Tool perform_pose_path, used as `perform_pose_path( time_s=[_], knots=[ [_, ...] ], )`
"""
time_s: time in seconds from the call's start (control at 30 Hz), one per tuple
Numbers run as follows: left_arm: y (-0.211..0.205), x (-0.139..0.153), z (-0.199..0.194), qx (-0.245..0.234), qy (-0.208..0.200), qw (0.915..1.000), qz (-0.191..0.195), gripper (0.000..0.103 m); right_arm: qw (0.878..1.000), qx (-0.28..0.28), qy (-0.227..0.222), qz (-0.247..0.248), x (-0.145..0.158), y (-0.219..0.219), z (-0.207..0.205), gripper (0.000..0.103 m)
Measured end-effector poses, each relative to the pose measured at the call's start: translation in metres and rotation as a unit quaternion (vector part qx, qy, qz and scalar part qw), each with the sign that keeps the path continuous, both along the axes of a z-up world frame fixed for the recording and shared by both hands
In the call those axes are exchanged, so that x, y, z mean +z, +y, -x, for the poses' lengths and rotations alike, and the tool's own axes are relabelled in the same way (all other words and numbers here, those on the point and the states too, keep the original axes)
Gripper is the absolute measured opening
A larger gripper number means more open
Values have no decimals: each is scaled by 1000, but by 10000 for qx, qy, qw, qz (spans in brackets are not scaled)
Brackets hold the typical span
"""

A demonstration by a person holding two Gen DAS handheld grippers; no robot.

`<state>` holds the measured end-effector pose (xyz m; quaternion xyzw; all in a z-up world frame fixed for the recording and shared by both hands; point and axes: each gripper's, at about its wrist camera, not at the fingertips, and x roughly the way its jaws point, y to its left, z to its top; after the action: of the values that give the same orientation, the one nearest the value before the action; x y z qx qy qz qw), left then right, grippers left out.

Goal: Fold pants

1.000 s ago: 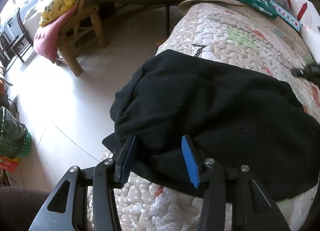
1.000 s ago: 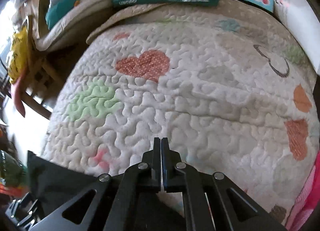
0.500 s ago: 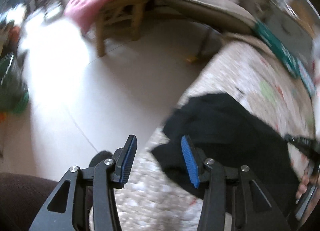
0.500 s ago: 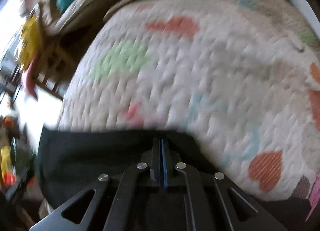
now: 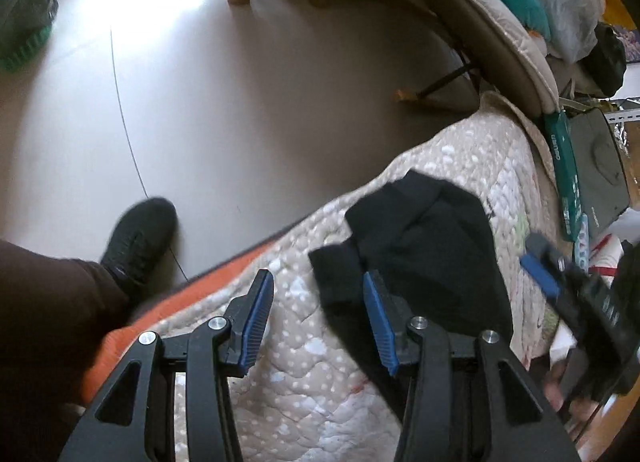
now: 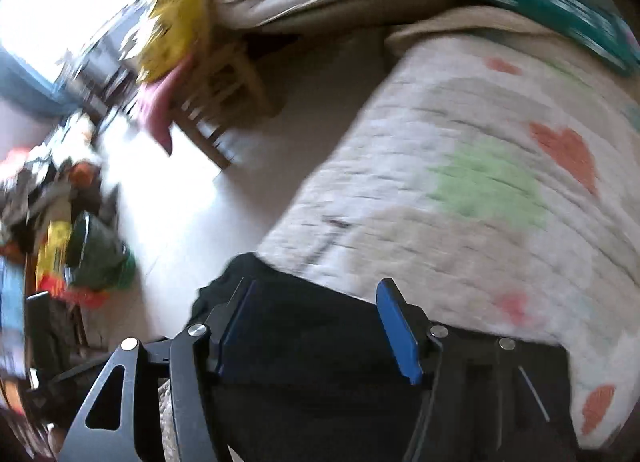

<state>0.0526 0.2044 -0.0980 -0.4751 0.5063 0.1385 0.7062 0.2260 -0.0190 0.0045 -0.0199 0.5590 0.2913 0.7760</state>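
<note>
Your left gripper (image 5: 318, 320) has its blue pads spread wide with nothing between them, poised above the quilt (image 5: 304, 374), and the black pants (image 5: 424, 250) lie bunched on the bed at about one o'clock from it, just past its right pad. Your right gripper (image 6: 320, 326) is likewise spread apart and empty, with the pants (image 6: 312, 366) dark beneath and between its fingers at six o'clock in a blurred view; your shoe (image 5: 138, 240) rests on the floor at nine o'clock in the left view.
</note>
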Motion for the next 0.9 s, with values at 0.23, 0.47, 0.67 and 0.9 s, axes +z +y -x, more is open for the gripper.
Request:
perform_pose_path(
  time_s=[0.23,0.47,0.67,0.9],
  knots=[
    [-1,-15,4,-153,-175,9994,259,48,9919,932,9,858,-30,81,-3,64],
    [1,-14,6,-43,-365,9981,489,49,9831,1552,457,851,-54,124,6,36],
    [-10,-12,1,-105,-561,9970,518,58,9892,1251,504,570,-44,102,-12,49],
    [-18,-9,-8,-196,-686,9964,463,61,9828,1473,628,924,-65,109,-6,60]
  ],
)
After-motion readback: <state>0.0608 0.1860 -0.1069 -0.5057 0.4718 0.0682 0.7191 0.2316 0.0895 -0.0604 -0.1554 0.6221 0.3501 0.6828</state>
